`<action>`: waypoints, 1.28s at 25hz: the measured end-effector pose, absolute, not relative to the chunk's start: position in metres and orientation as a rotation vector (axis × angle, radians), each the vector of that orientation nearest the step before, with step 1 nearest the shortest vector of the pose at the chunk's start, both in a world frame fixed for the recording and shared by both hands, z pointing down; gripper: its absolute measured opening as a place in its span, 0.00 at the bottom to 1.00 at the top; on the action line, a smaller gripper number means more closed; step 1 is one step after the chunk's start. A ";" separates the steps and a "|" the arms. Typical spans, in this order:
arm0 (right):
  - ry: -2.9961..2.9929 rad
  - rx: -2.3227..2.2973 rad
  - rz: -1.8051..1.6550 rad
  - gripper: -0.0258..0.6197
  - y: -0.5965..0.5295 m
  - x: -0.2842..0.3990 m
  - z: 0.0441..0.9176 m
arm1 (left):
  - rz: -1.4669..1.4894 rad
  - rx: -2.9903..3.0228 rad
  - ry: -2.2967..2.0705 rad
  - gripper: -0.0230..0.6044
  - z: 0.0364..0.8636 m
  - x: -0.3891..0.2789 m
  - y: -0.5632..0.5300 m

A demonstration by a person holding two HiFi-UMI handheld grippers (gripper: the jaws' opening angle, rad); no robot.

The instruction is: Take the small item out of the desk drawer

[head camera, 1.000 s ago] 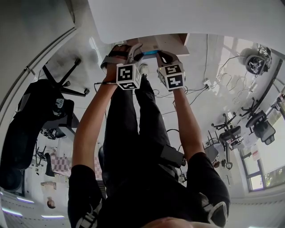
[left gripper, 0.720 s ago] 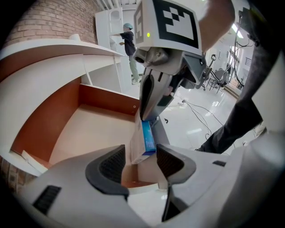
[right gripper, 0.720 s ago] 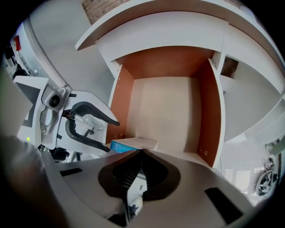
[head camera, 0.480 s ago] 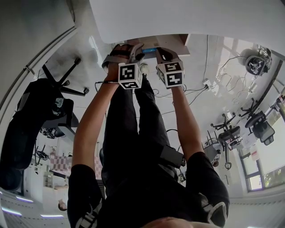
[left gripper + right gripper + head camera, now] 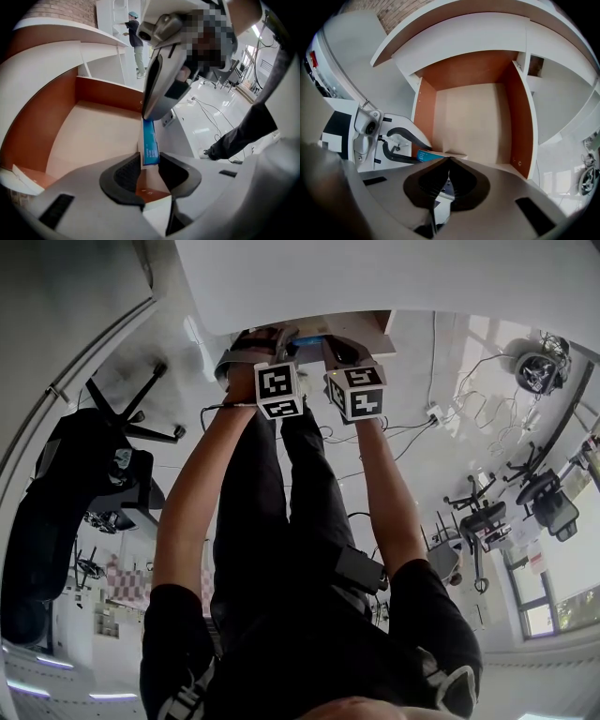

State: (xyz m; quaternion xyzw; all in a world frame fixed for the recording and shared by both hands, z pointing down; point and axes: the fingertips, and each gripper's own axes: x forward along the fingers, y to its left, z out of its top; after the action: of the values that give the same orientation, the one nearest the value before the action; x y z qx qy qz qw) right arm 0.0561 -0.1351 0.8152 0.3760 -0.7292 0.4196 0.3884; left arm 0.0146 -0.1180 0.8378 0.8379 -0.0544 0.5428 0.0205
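2 jaw pairs clamp small blue box just above open drawer floor. Left gripper: jaws just closed onto box sides. Right gripper: jaws near together, pinching box edge. Remaining: withdraw box clear of drawer.

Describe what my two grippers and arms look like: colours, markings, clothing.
The left gripper and right gripper have light grey moulded bodies with black ribbed pads lining curved jaws. Each carries a white marker cube printed with black squares. The arms wear short black sleeves, forearms bare; a thin dark cable runs by the left wrist.
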 end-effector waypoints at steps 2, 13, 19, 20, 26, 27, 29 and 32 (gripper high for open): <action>-1.857 0.951 1.068 0.08 -0.136 0.057 0.816 | 1.694 2.593 -0.161 0.21 0.841 0.017 -0.117; -1.912 1.059 1.066 0.08 -0.135 0.072 0.777 | 1.688 2.609 -0.295 0.19 0.829 0.014 -0.119; -1.974 1.105 1.027 0.08 -0.114 0.098 0.710 | 1.642 2.566 -0.524 0.19 0.775 0.012 -0.112; -1.990 1.111 1.023 0.08 -0.107 0.103 0.695 | 1.626 2.557 -0.573 0.19 0.760 0.012 -0.108; -2.107 1.140 1.007 0.08 -0.040 0.124 0.599 | 1.407 2.472 -0.935 0.19 0.634 0.010 -0.041; -2.147 1.135 0.986 0.08 -0.038 0.119 0.588 | 1.362 2.461 -1.012 0.19 0.614 0.005 -0.034; -2.215 1.106 0.934 0.08 -0.029 0.108 0.563 | 1.263 2.433 -1.130 0.19 0.576 -0.004 -0.012; -2.287 1.052 0.839 0.08 -0.007 0.093 0.517 | 1.103 2.392 -1.229 0.19 0.522 -0.014 0.030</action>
State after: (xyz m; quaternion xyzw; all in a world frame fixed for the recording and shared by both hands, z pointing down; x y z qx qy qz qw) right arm 0.0931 -0.0065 0.5170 0.3848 -0.8363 0.3068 0.2416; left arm -0.0142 0.0299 0.5219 0.8172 -0.4200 0.3769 0.1174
